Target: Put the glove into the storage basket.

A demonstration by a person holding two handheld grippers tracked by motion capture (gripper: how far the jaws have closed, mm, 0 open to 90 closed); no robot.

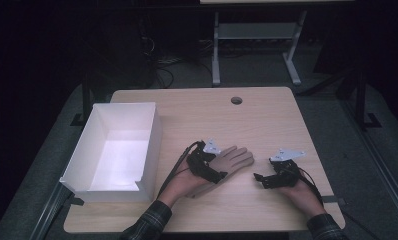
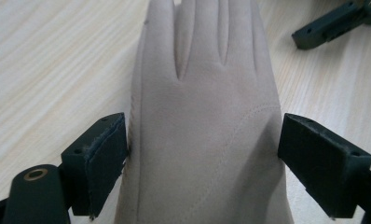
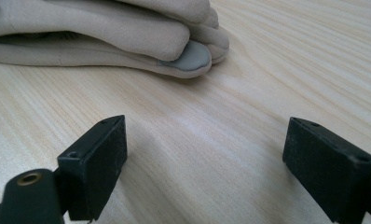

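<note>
Left gripper sits wide open over the beige glove, 1 jaw at each side of its palm, both right at the edges. The glove lies flat mid-table, just right of the white box. Right gripper is spread wide too, holding nothing, near the glove's fingertips.

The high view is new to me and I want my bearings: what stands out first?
A beige fabric glove lies flat mid-table, with the left gripper straddling its palm, jaws at either edge. A white open-topped box sits at the table's left, and the right gripper rests open beside the glove.
</note>
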